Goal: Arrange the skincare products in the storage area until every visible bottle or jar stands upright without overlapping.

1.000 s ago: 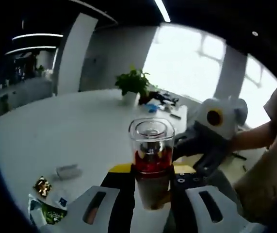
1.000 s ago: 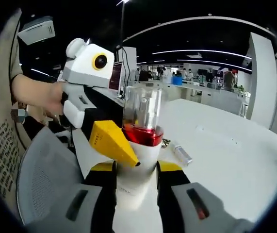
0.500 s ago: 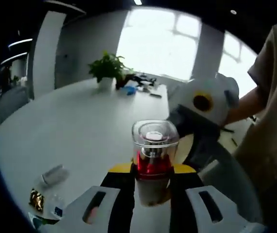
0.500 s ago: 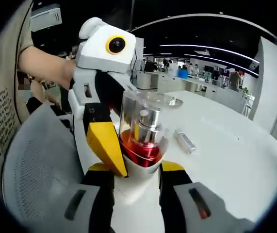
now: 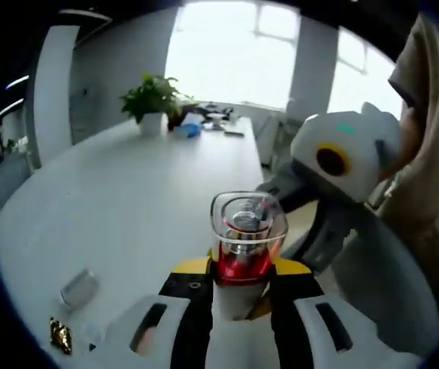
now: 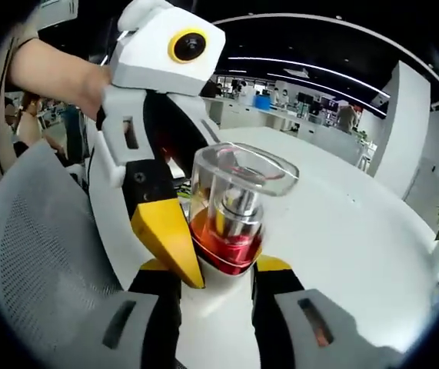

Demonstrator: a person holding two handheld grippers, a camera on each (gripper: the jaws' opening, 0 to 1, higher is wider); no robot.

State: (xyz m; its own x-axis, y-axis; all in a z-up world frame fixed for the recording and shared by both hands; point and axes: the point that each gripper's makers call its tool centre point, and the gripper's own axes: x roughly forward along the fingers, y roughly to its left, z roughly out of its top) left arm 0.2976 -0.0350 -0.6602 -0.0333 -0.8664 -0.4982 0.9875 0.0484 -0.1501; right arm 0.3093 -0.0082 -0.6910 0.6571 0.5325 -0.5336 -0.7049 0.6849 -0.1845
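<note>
A skincare bottle with a clear square cap, a silver pump, a red band and a white body is held in the air over the white table. My left gripper is shut on its white lower body, yellow tips on either side. In the right gripper view the same bottle sits between the jaws of my right gripper, also shut on the white body. One yellow fingertip of the left gripper presses against the bottle's left side. The bottle's base is hidden behind the jaws.
A potted plant and some small items stand at the table's far end. A small tube and a gold wrapper lie on the table near its edge. A grey mesh chair is at the left; a person's arm holds the left gripper.
Both views have swung and tilted downward, showing more of the cap's top. The bottle stays gripped by both grippers, and the left gripper looms larger in the right gripper view.
</note>
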